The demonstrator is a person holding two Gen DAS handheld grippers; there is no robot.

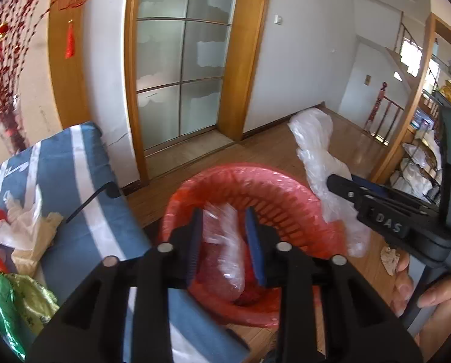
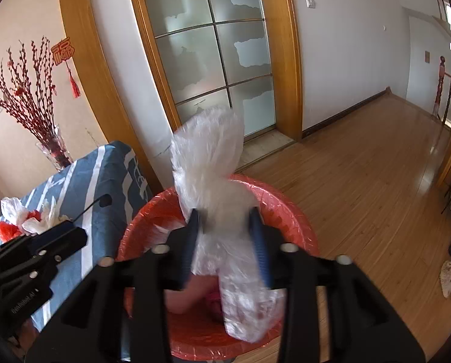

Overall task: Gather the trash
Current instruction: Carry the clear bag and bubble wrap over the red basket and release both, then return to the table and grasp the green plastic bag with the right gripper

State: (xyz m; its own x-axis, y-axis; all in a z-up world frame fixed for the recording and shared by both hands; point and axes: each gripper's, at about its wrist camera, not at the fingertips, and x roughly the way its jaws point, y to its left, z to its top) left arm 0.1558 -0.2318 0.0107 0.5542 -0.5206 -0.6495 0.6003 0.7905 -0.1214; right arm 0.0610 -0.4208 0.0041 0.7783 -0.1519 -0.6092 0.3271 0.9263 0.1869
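A red bin lined with a red bag (image 1: 301,208) (image 2: 289,211) stands on the wooden floor beside a table. My left gripper (image 1: 224,224) is open over the bin, with a piece of clear plastic (image 1: 225,251) loose between its fingers, inside the bin. My right gripper (image 2: 225,230) is shut on a clear plastic bag (image 2: 210,157) and holds it over the bin. The right gripper (image 1: 334,181) with its bag (image 1: 313,139) also shows in the left wrist view. More trash lies on the table: white and red bags (image 1: 16,227) (image 2: 22,217) and green wrappers (image 1: 16,302).
The table has a blue and white striped cloth (image 1: 68,163) (image 2: 89,181), with a black antenna (image 1: 89,199) lying on it. A glass vase of red branches (image 2: 53,151) stands at the table's far end. A frosted glass door (image 1: 180,54) is behind. Shelves (image 1: 419,163) stand right.
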